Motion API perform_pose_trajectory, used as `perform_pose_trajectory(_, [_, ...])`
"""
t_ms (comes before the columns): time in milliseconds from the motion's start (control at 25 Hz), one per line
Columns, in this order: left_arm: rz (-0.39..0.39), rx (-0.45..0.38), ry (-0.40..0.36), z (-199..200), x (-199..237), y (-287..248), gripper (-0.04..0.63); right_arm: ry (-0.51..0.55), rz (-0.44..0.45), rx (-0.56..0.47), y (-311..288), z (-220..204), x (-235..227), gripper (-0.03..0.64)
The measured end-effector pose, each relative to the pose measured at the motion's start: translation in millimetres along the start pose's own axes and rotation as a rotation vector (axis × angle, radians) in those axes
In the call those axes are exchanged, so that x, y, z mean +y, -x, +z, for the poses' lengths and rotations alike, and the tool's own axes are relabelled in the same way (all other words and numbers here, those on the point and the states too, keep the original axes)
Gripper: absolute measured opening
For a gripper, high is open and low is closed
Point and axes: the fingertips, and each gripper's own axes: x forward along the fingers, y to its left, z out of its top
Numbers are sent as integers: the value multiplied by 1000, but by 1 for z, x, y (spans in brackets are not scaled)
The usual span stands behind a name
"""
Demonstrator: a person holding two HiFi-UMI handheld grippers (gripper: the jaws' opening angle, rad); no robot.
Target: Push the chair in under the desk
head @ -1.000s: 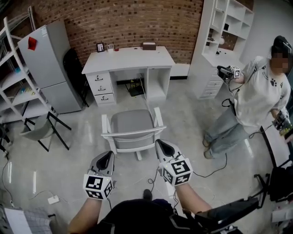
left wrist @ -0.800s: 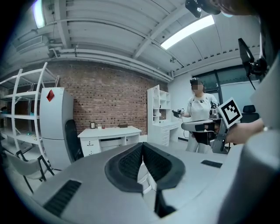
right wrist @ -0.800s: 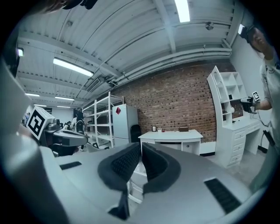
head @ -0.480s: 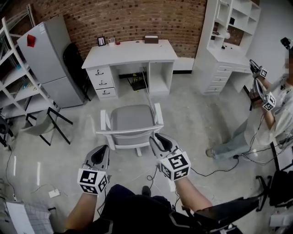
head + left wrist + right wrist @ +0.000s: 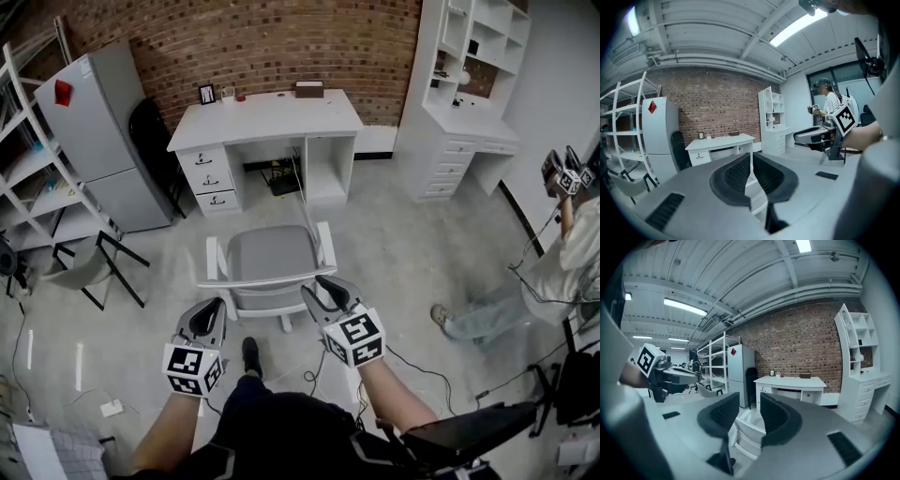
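A white chair point(image 5: 270, 253) with a grey seat stands on the floor in front of the white desk point(image 5: 267, 114), its backrest towards me and outside the kneehole. My left gripper point(image 5: 212, 309) is shut, just behind the left end of the backrest. My right gripper point(image 5: 322, 289) is at the backrest's right end; whether it touches is unclear. Its jaws have just been opening and are open, with nothing pressed between the pads. In the left gripper view, the left gripper point(image 5: 751, 161) points at the desk point(image 5: 721, 142). In the right gripper view, the chair point(image 5: 747, 430) shows through the right gripper point(image 5: 750, 405).
A grey fridge point(image 5: 103, 131) and a black folded chair point(image 5: 150, 141) stand left of the desk, a white shelf unit point(image 5: 459, 94) right of it. A grey folding chair point(image 5: 89, 267) sits at the left. Another person point(image 5: 553, 281) stands at the right. Cables point(image 5: 412, 361) trail on the floor.
Both grippers have moved forward to the chair's backrest. The right gripper's jaws have opened. The other person has moved off towards the right edge.
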Motion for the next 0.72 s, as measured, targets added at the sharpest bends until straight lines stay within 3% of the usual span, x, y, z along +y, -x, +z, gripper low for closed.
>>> perform_pose_trajectory(200, [-4, 51, -2, -14, 23, -29, 25, 40, -5, 42, -28, -4, -8, 158])
perform_pose_trajectory(280, [-40, 74, -19, -19, 28, -42, 128, 63, -5, 68, -40, -8, -12, 164])
perform_pose_trajectory(400, [-79, 97, -83, -25, 38, -59, 142, 96, 6, 119, -64, -18, -14, 180])
perform_pose_trajectory(560, [-139, 191, -156, -47, 52, -86, 190, 150, 54, 211, -92, -38, -13, 220])
perform_pose_trajectory(720, [-205, 313, -301, -84, 67, -111, 213, 273, 130, 326, -121, -66, -8, 274])
